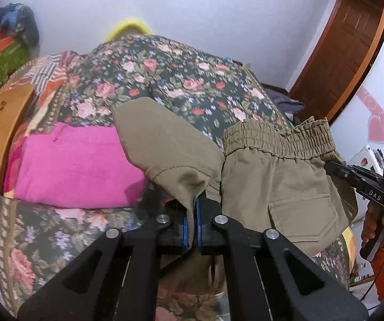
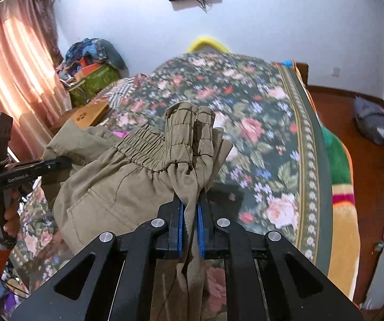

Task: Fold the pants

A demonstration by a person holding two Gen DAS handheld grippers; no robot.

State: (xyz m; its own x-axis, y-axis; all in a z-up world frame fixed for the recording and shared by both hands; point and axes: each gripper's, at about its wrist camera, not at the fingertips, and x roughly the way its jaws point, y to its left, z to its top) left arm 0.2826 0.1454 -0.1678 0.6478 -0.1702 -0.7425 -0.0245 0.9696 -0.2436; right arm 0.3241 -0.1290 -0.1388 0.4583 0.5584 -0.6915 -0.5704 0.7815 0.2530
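**Ana:** Claw on the left (image 1: 194,223) is clenched on a fold of the khaki pants (image 1: 280,176); you can see cloth squeezed between the blue pads (image 1: 184,224). Right claw (image 2: 190,230) is clenched too, on a bunch of cloth just under the elastic waistband (image 2: 143,144).

**Ben:** So how far along would you say the folding is?

**Ana:** Early, I'd judge. Largest first: the floral bedspread (image 1: 165,80) has no khaki fold laid on it, only a pink folded cloth (image 1: 79,165) at about nine o'clock of the left claw. The pants hang in the air between the two claws, gripped at the top and not spread flat. I see no crease set yet, so laying them out, doubling the legs and folding them up all look still to do.

**Ben:** And the pants relative to each claw?

**Ana:** From the left claw they rise at twelve o'clock and spread toward two o'clock, back pocket (image 1: 302,219) facing the camera. From the right claw the waistband bunches at twelve and runs off toward ten o'clock, while the rest drops past six, out of sight.
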